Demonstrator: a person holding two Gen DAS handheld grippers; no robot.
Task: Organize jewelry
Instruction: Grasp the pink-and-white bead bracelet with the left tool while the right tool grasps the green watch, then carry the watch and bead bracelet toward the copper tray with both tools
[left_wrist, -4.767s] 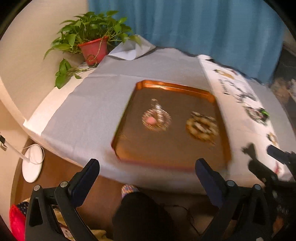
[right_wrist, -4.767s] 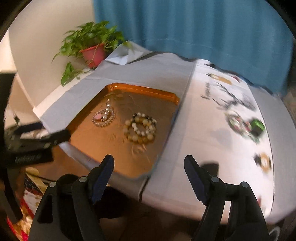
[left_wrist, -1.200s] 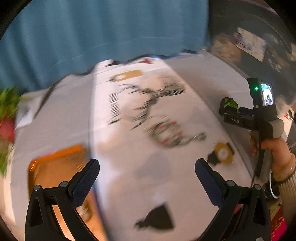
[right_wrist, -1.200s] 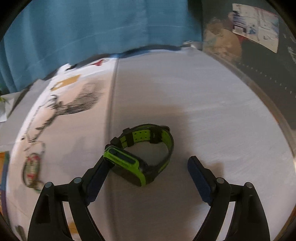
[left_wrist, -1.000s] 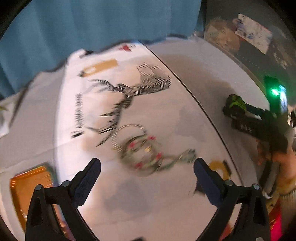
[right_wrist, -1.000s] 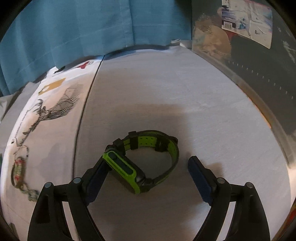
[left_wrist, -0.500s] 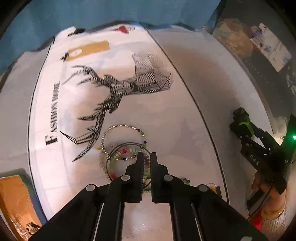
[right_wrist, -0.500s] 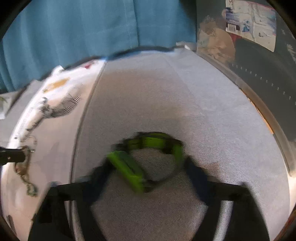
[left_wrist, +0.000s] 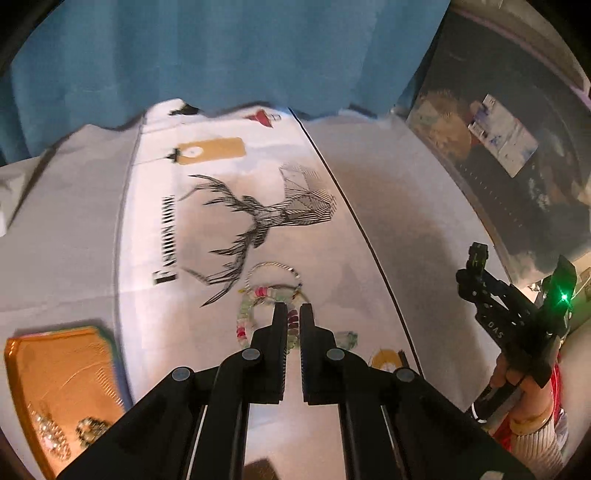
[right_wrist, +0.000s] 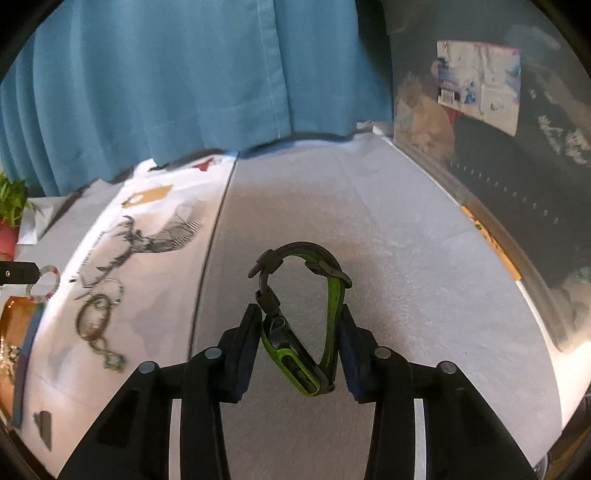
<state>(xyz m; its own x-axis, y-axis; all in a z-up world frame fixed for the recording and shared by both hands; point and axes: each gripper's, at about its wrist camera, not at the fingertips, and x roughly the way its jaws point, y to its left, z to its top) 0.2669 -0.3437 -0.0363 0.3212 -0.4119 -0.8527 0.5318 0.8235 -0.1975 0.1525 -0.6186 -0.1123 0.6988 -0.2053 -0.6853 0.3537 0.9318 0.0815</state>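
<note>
Beaded bracelet (left_wrist: 255, 314): pastel and pink beads, pinched at one side between the pressed-together fingers of the left gripper (left_wrist: 291, 314); in the right wrist view it shows as a small loop (right_wrist: 46, 284) at the left gripper's tip, at the far left edge.
Wire ring (left_wrist: 273, 273): thin silver loop just behind the bracelet, over the white deer-print cloth (left_wrist: 258, 218).
Watch (right_wrist: 299, 317): green and black, its strap squeezed into a tall loop between the right gripper (right_wrist: 299, 332), whose jaws are closing on it with both pads touching.
Seen only from the left wrist: a hand (left_wrist: 517, 384) bearing the right gripper's handle with a green light; gold tray (left_wrist: 55, 376) holding jewelry.
Seen only from the right wrist: a chain bracelet (right_wrist: 98, 321) on the cloth; the watch's face.
Surround: grey tablecloth (right_wrist: 369, 221), blue curtain (right_wrist: 184, 74).
</note>
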